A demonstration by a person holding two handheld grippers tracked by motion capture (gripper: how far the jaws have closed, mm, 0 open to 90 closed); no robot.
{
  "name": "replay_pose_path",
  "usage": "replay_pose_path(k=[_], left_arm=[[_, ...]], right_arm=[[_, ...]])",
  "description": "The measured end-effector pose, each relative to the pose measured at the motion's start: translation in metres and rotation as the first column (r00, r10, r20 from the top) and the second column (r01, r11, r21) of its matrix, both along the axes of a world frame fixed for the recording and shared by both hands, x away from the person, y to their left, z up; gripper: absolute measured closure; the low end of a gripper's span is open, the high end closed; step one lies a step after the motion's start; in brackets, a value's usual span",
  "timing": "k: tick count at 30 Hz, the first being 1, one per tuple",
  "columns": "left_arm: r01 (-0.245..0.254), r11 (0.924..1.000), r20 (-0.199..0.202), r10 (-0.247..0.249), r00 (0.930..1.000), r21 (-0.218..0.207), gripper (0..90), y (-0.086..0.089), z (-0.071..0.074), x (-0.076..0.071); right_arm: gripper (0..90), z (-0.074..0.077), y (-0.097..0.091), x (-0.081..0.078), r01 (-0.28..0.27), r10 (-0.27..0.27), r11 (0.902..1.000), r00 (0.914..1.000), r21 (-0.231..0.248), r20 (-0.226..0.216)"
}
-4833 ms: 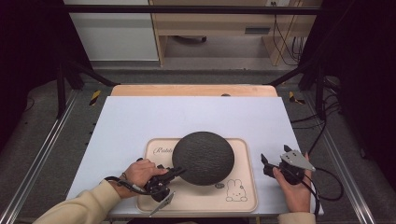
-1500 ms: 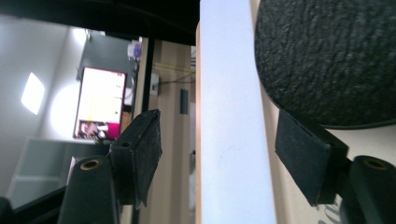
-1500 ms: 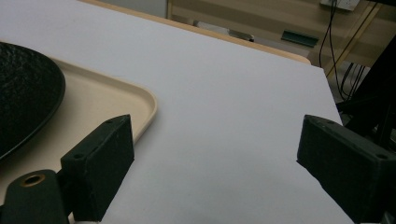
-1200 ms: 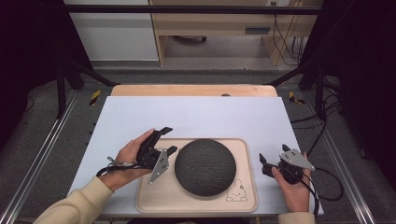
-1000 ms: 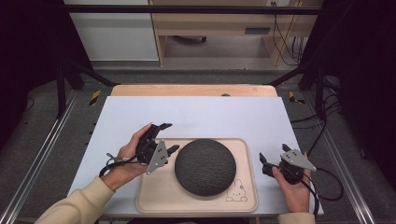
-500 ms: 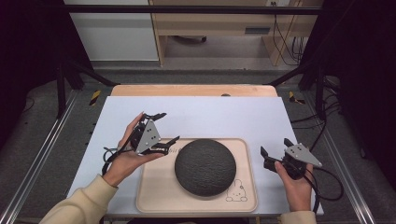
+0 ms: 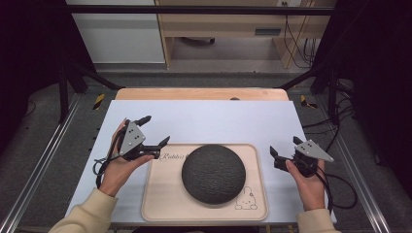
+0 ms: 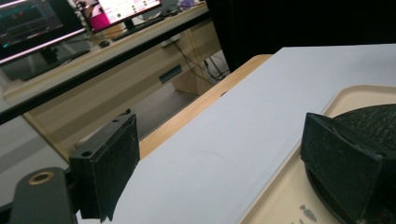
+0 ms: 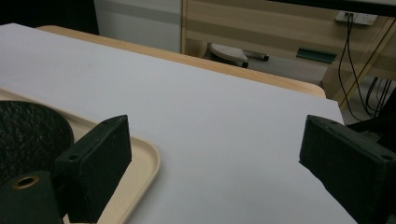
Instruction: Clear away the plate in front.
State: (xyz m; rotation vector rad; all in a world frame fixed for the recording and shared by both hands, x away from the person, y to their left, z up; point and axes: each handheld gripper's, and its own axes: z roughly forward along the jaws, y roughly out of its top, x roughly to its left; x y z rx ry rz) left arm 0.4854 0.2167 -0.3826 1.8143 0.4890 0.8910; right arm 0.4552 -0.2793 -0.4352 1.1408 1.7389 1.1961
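Item: dome. Dark, rough-textured, round. It sits on the tray, a little nearer the tray's right edge than its left, with a rabbit drawing just beside it at the near right corner and lettering on the tray's far left. Nothing grips it.

Item: tray. Pale wood colour, raised rim, lying on the white table close to my edge.

Item: my left gripper. My left hand holds it above the table just left of the tray, forearm coming in from the bottom left, wrist turned so the grey plate faces up. The jaws point toward the tray's far left corner. They have just been opening and stand wide, with nothing between them. In the left gripper view the right jaw overlaps the dome's edge in the picture; I cannot tell that it touches.

Item: my right gripper. My right hand holds it right of the tray, clear of it, jaws pointing away from me. The jaws stand wide apart and empty; in the right gripper view bare table lies between them.
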Motion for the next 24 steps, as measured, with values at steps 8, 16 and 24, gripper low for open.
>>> replay_pose_path(k=[8, 16, 24], left_arm=[[-0.139, 0.9888, -0.067, 0.136, 0.9885, -0.054, 10.2, 0.050, -0.013, -0.008], [-0.215, 0.9676, -0.145, 0.196, 0.9699, -0.133, 5.6, 0.084, -0.031, -0.011], [-0.268, 0.9554, -0.187, 0.243, 0.9519, -0.124, 5.0, 0.097, -0.055, -0.013]], right_arm=[[6.7, 0.003, -0.001, 0.001, -0.020, 0.020, 0.9996, 0.9998, 0.023, -0.007], [5.8, 0.000, -0.001, 0.001, -0.024, 0.024, 0.9995, 0.9997, 0.020, -0.009], [5.8, -0.011, -0.002, 0.001, -0.024, 0.025, 0.9994, 0.9986, 0.027, -0.046]])
